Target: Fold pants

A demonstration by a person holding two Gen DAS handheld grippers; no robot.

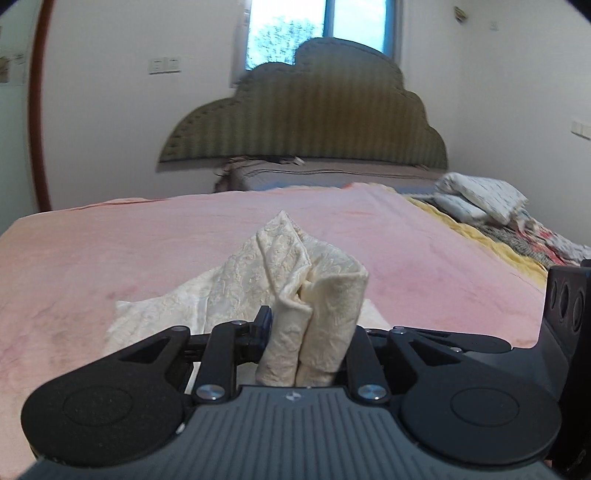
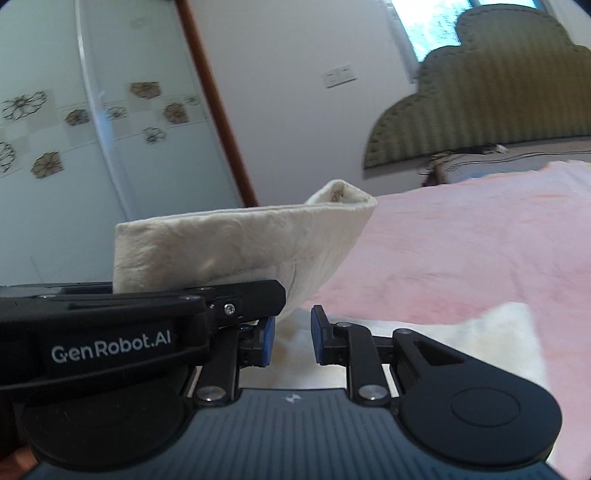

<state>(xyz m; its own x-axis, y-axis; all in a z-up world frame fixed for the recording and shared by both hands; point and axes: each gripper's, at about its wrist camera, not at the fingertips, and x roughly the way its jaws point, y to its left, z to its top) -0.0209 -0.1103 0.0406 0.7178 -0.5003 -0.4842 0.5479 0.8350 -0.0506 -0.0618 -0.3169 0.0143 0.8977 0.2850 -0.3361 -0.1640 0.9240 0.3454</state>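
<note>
Cream embroidered pants (image 1: 295, 280) lie on a pink blanket (image 1: 110, 258). My left gripper (image 1: 304, 332) is shut on a bunched fold of the pants and lifts it above the bed. In the right wrist view the left gripper's black body (image 2: 110, 332) crosses at the left, with the lifted pants fold (image 2: 240, 243) above it. My right gripper (image 2: 291, 336) is open with blue pads (image 2: 317, 332) apart, just over flat pants fabric (image 2: 480, 332), holding nothing.
An olive scalloped headboard (image 1: 303, 118) stands at the far end under a window (image 1: 317, 26). Folded patterned bedding (image 1: 487, 199) lies at the far right. A wardrobe with flower patterns (image 2: 74, 122) stands left of the bed.
</note>
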